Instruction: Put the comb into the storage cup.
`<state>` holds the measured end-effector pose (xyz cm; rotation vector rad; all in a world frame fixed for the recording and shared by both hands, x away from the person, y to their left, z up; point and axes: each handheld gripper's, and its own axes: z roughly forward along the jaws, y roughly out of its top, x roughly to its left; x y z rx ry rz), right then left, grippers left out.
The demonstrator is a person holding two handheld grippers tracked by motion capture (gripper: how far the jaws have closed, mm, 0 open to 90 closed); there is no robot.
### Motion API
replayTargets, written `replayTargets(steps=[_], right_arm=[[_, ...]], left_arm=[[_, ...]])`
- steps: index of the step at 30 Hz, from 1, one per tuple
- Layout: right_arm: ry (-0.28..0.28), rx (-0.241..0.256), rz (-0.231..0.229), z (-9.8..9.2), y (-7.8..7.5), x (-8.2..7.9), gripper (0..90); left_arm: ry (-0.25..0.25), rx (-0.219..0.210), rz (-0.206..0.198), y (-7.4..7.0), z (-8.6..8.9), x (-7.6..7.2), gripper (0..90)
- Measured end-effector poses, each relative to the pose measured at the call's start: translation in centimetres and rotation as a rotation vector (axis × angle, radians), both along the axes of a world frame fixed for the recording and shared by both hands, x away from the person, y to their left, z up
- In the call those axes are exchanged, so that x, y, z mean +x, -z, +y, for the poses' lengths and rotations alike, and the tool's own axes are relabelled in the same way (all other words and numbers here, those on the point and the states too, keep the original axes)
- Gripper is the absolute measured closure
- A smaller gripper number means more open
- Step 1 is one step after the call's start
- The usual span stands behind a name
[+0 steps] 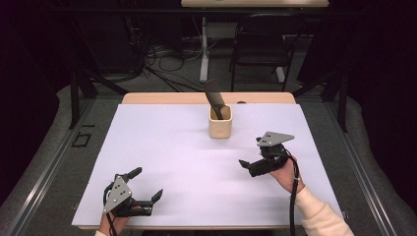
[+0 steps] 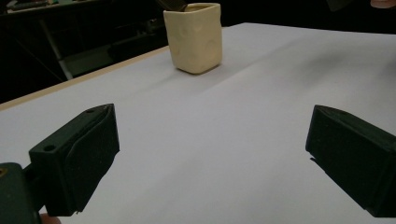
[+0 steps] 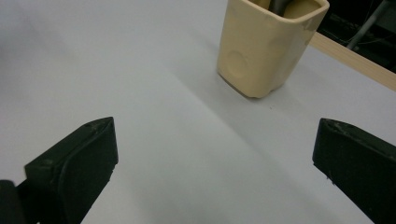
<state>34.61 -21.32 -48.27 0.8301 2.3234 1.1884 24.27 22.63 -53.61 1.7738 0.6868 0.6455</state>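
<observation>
Cream cup [image 1: 220, 127], unmarked, dark utensil [image 1: 215, 98] inside; both grippers' fingers spread, empty.

Jaws wide apart (nothing between) face the cream cup [image 2: 194, 37] ahead.

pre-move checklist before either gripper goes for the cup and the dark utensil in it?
1. Left gripper open, nothing held: ok.
2. Right gripper open, nothing held: ok.
3. Cup upright on the white mat: ok.
4. Dark utensil stands in the cup, leaning, top end free to grasp: ok.
5. Mat between the right gripper and the cup bare: ok.
6. How firmly the utensil sits in the cup: cannot tell.
</observation>
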Motion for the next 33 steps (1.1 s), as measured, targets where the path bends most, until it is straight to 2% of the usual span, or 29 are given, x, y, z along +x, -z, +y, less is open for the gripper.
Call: replayTargets(steps=[13, 16, 23, 26, 33], right_arm=[[0.003, 0.008, -0.003, -0.6, 1.4, -2.1, 0.0], [0.011, -0.008, -0.040, -0.8, 1.7, -2.6, 0.0], [0.013, 0.000, -0.031, -1.1, 2.3, -3.2, 0.0], [0.012, -0.003, -0.052, -1.1, 2.4, -3.9, 0.0], [0.004, 0.005, -0.068, -1.2, 2.6, -4.7, 0.0]], left_arm=[[0.003, -0.001, 0.000, 0.0, 0.0, 0.0, 2.6], [0.003, 0.000, -0.001, 0.0, 0.0, 0.0, 2.6], [0.002, 0.001, -0.006, -0.1, 0.1, -0.1, 2.6], [0.004, 0.001, -0.006, 0.0, 0.1, 0.0, 2.6], [0.004, -0.001, -0.004, 0.0, 0.1, 0.0, 2.5]])
